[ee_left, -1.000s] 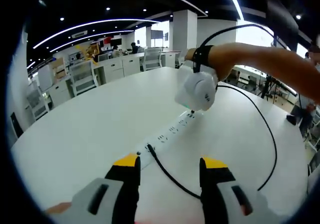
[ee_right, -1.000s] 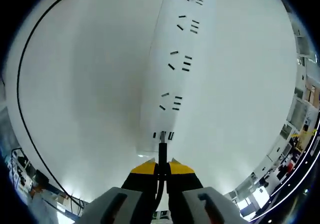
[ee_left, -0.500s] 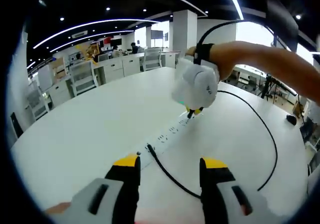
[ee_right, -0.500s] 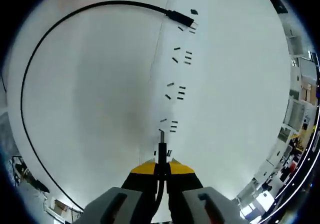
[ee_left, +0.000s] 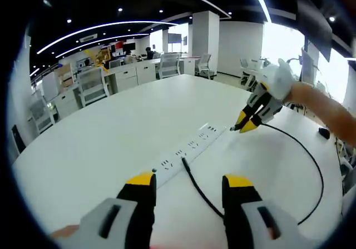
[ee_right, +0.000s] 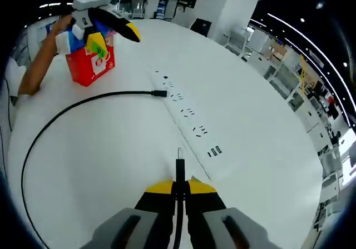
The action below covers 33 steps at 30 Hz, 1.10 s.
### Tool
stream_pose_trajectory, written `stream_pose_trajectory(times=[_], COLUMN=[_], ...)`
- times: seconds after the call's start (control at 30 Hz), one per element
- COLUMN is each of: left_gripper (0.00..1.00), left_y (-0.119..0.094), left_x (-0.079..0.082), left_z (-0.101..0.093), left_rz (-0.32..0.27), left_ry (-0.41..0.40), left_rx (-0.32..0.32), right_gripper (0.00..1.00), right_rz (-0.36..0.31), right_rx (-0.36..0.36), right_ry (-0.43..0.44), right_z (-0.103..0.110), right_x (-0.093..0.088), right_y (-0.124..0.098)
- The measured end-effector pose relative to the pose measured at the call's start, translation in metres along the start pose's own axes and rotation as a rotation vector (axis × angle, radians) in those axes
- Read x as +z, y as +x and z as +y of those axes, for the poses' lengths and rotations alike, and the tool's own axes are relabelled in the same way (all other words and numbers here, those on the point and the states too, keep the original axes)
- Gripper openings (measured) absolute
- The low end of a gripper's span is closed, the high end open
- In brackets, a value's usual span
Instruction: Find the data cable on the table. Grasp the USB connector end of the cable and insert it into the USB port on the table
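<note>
White table (ee_right: 267,149) | right gripper (ee_right: 179,185) clamped on black cable's USB connector (ee_right: 179,165), raised just short of power strip (ee_right: 189,115) | left gripper (ee_left: 188,183) jaws apart, holding nothing | red box (ee_right: 89,65) behind.

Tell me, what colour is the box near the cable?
The box is red, clearest in the right gripper view.

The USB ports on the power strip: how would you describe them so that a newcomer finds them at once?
On the white table lies a long white power strip. Most of it carries groups of socket slots; the USB ports are the pair of small dark rectangles at the end of the strip nearest the right hand-held gripper, just ahead of the USB connector it holds.
</note>
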State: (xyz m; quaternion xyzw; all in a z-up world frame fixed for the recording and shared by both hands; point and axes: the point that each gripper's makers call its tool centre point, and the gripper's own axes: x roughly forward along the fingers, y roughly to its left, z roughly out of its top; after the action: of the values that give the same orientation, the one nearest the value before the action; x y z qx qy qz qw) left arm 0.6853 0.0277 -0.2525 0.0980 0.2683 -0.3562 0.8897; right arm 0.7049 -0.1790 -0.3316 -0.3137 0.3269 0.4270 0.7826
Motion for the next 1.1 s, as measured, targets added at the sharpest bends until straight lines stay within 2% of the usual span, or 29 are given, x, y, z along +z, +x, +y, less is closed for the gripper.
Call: stream_pose_trajectory(times=[0.13, 0.2, 0.37, 0.53, 0.63, 0.8, 1.1], left_gripper=[0.47, 0.47, 0.47, 0.47, 0.47, 0.47, 0.47], left_y=[0.000, 0.001, 0.001, 0.002, 0.002, 0.002, 0.001], left_x=[0.000, 0.000, 0.000, 0.000, 0.000, 0.000, 0.001], left_z=[0.000, 0.000, 0.001, 0.002, 0.002, 0.002, 0.003], left_rz=[-0.001, 0.000, -0.003, -0.002, -0.002, -0.003, -0.006], left_ry=[0.000, 0.000, -0.001, -0.001, -0.001, -0.001, -0.001], left_rx=[0.000, 0.000, 0.000, 0.000, 0.000, 0.000, 0.000], right_gripper=[0.10, 0.10, 0.10, 0.11, 0.12, 0.18, 0.21], right_rz=[-0.041, -0.094, -0.133, -0.210, -0.264, -0.325, -0.389], right_rx=[0.000, -0.010, -0.008, -0.028, -0.018, 0.007, 0.018], right_ry=[0.030, 0.035, 0.064, 0.098, 0.170, 0.219, 0.280], right_z=[0.008, 0.011, 0.012, 0.014, 0.014, 0.018, 0.014], right_x=[-0.008, -0.001, 0.004, 0.005, 0.004, 0.003, -0.002], right_y=[0.009, 0.014, 0.019, 0.019, 0.018, 0.014, 0.012])
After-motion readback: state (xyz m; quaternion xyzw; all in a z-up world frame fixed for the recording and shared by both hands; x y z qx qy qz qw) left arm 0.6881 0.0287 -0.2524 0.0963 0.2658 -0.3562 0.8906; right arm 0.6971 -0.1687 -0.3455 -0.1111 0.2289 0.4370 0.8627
